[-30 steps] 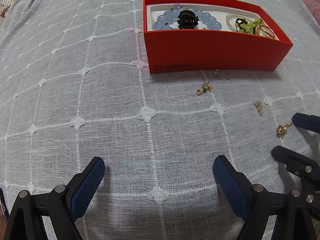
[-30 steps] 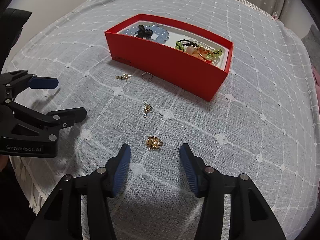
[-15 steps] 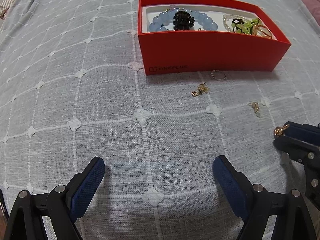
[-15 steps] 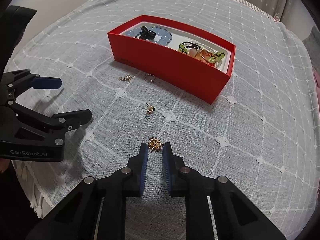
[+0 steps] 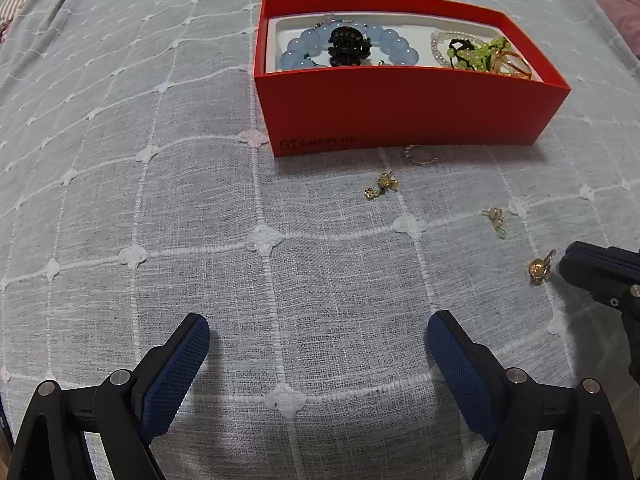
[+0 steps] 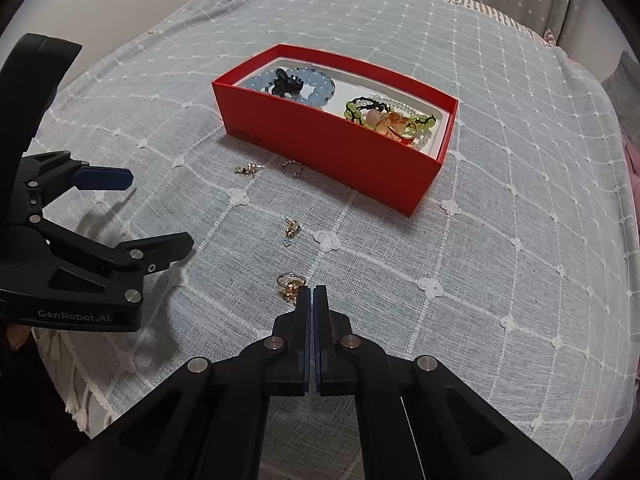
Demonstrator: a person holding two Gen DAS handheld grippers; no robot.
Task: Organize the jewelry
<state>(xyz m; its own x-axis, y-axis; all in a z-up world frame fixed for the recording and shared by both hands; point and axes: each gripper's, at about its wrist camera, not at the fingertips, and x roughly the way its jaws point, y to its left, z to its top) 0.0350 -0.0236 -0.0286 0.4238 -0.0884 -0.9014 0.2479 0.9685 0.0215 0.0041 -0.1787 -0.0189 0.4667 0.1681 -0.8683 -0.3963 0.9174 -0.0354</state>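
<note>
**Right jaws pinched at a gold earring, red box beyond**

A bed under a grey cloth with a white stitched grid carries everything; a striped pillow edge and a dotted curtain lie past it at 12 o'clock in the right wrist view.

The red box sits open at 12 o'clock of the right gripper, well apart from it. Inside it lie a blue bead bracelet, a black claw clip, green beads and gold rings.

The left gripper hovers at 9 o'clock of the right one, jaws wide apart and holding nothing.

Between the jaws and the box, loose on the cloth: a small ring just beside the box wall, an earring pair at its 9 o'clock, and a drop earring nearer.

The gold earring lies at the right fingertips, at 11 o'clock. Those jaws are almost closed, a thin slit between the pads; whether they grip it I cannot tell.
</note>
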